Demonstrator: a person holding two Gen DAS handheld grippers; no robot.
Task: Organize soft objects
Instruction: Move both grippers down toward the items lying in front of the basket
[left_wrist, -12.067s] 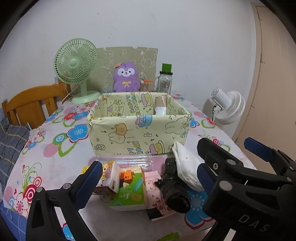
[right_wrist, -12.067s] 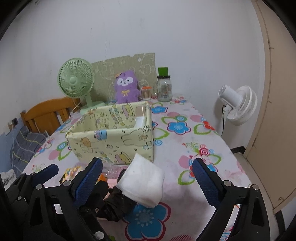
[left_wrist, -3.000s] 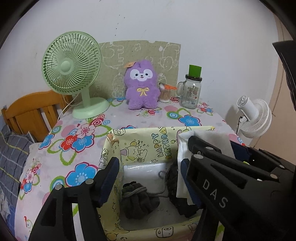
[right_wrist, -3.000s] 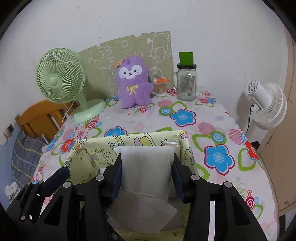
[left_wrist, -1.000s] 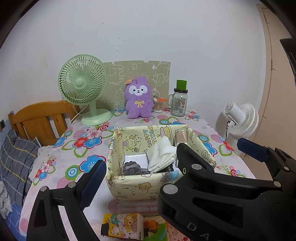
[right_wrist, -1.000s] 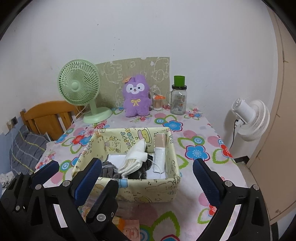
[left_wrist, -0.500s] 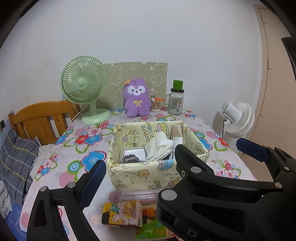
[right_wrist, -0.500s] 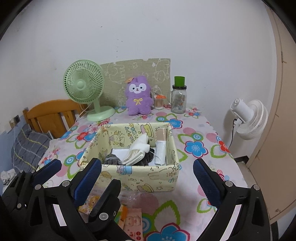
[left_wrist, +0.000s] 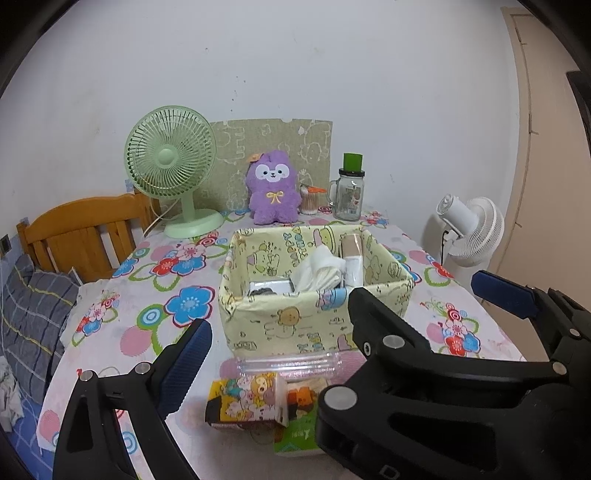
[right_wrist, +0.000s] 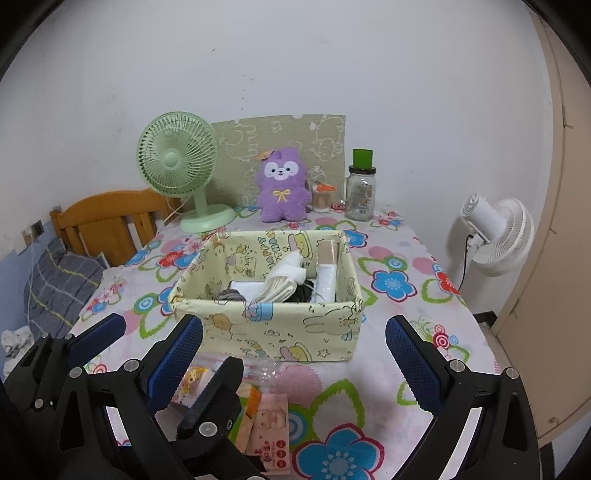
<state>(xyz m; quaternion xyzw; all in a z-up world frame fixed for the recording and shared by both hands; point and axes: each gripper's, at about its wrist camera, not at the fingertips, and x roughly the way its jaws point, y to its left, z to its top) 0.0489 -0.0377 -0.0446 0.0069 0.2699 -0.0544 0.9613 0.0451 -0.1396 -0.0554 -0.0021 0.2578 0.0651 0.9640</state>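
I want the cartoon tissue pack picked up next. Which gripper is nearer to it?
Left. The left gripper hangs right over the cartoon tissue pack; the right gripper sits further to its right.

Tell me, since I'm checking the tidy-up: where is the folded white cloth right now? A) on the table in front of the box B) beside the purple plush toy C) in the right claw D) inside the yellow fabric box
D: the white cloth leans inside the yellow fabric box, and the right claw is open and empty.

Printed cloth box (right_wrist: 280, 328), fuzzy plush toy (right_wrist: 282, 184), glass jar (right_wrist: 360, 199).
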